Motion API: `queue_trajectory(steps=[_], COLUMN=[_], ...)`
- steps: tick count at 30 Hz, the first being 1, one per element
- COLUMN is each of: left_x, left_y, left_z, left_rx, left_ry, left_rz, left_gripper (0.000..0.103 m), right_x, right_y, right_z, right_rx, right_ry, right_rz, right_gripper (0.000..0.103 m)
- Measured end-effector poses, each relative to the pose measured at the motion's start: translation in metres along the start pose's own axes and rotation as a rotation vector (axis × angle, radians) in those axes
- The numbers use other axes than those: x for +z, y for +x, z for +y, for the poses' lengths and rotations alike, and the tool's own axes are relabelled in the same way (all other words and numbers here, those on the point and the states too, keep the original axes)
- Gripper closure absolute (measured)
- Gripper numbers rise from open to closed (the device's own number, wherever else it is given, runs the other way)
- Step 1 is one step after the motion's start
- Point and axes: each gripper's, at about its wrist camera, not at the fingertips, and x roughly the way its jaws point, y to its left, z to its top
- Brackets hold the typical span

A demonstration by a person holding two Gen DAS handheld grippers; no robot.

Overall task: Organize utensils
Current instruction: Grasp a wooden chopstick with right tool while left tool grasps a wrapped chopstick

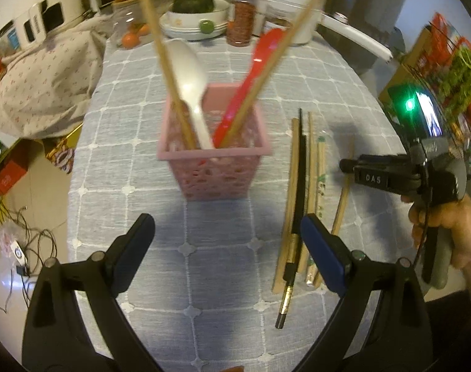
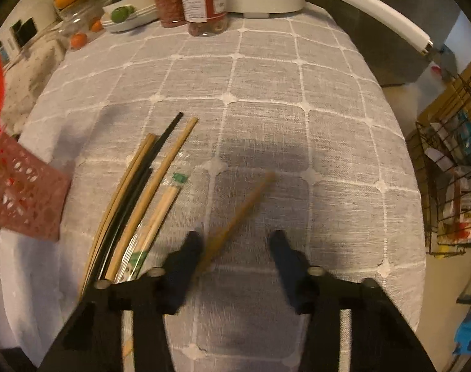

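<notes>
A pink perforated basket (image 1: 217, 167) stands upright on the grey checked tablecloth (image 1: 229, 263). It holds a white spoon (image 1: 189, 74), a red spoon (image 1: 254, 71) and two wooden chopsticks (image 1: 164, 59). My left gripper (image 1: 227, 223) hovers open in front of the basket with nothing between its fingers. To the right of the basket lies a bundle of wooden, black and wrapped chopsticks (image 2: 142, 192). Just right of the bundle, my right gripper (image 2: 235, 241) points down over one loose wooden chopstick (image 2: 244, 204). The stick lies between the parted fingers, against the left fingertip (image 2: 190, 245); the view is blurred.
Jars (image 2: 204, 0), a white pot with a long handle (image 2: 368, 9), a bowl with a green squash (image 1: 193, 1) and oranges (image 1: 133, 37) crowd the far table edge. A flowered cloth bundle (image 1: 43, 74) sits left. A wire rack (image 2: 452, 186) stands past the right edge.
</notes>
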Motion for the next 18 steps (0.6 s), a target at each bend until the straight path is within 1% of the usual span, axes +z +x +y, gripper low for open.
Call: queue_trajectory(steps=[1,2,4,6,11,13,15,16,18], left_x=[-0.001,-0.003,-0.006,-0.01,-0.015,-0.014,-0.008,-0.007,0.0], left_y=[0.001,0.002,0.004,0.007,0.017,0.02,0.027,0.029,0.04], left_z=[-0.005,-0.01,-0.022,-0.034,-0.064,-0.072,-0.081,-0.083,-0.09], left_rx=[0.001,0.003,0.001,-0.004,-0.028,-0.036,-0.072,-0.084,-0.118], left_ry=[0.017,0.034,0.07,0.105,0.195,0.215,0.229,0.233,0.245], left_rz=[-0.002,-0.003,-0.005,-0.009,-0.011,-0.005,0.02,0.029,0.064], left_gripper=[0.008,0.008,0.008,0.008,0.009,0.016,0.031,0.036,0.055], right_x=[-0.002,-0.004,-0.006,-0.01,-0.018,-0.021,-0.024,-0.025,-0.026], right_y=[-0.001,-0.002,-0.004,-0.006,-0.016,-0.024,-0.033,-0.037,-0.042], right_z=[-0.001,-0.004,-0.009,-0.019,-0.048,-0.058,-0.072,-0.076,-0.087], right_rx=[0.002,0.01,0.026,0.052,0.103,0.119,0.137,0.142,0.154], right_ry=[-0.009,-0.012,-0.01,0.007,0.064,0.092,0.122,0.131,0.148], right_rz=[0.006,0.01,0.019,0.029,0.027,0.016,0.0,-0.008,-0.017], right_gripper=[0.081,0.084,0.094,0.097,0.097,0.097,0.097,0.097,0.097])
